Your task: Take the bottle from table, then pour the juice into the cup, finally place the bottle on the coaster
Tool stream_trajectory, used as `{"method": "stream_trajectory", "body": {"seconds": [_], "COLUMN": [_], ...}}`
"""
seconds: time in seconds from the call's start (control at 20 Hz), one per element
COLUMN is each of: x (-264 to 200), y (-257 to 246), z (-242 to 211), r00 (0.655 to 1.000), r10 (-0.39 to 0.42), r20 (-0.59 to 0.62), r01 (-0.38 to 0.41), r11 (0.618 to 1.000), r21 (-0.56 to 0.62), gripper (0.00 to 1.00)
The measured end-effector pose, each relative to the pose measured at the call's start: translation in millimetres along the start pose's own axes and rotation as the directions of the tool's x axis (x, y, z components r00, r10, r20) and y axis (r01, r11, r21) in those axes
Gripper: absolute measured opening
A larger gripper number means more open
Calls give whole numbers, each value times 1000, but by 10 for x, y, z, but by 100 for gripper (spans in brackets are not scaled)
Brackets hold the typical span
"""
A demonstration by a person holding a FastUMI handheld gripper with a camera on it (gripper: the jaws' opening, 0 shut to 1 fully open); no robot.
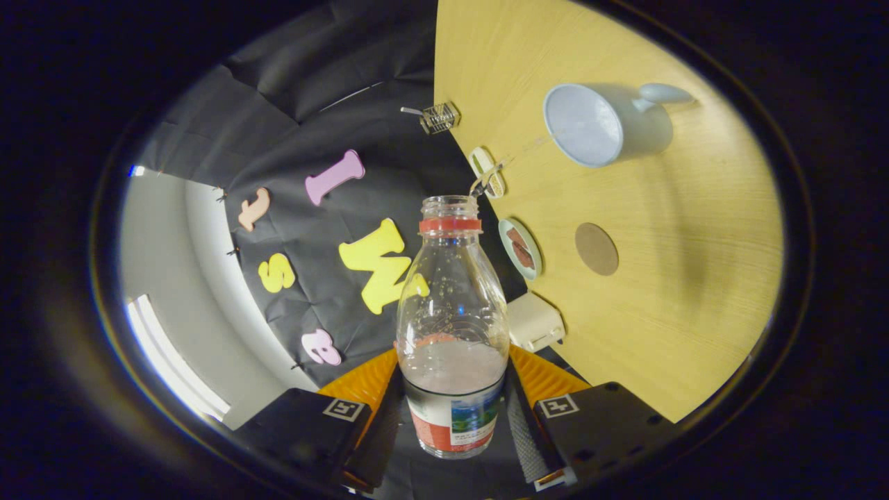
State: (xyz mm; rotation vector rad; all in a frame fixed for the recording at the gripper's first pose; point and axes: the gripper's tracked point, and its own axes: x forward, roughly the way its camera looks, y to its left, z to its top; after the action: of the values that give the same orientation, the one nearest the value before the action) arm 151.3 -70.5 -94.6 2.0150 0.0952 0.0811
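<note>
Currently the gripper (453,417) has its jaws clamped on an uncapped juice bottle (453,326), lifted beside the table (667,312) edge. Beyond, a mug (604,125) lies tipped near a round coaster (596,248).

Even overhead light, bright on the pale wooden table (667,292); soft shadow beside the light blue ceramic cup (604,125). Small glints on the clear plastic bottle (451,326). Strong fisheye bending at edges, rim slightly soft.
</note>
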Motion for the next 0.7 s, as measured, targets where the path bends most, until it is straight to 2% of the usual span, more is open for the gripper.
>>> {"method": "stream_trajectory", "body": {"seconds": [0.7], "x": [-15], "y": [122], "z": [74], "r00": [1000], "r10": [8], "r20": [0], "r01": [-8], "r11": [995], "r21": [103], "gripper": [76]}}
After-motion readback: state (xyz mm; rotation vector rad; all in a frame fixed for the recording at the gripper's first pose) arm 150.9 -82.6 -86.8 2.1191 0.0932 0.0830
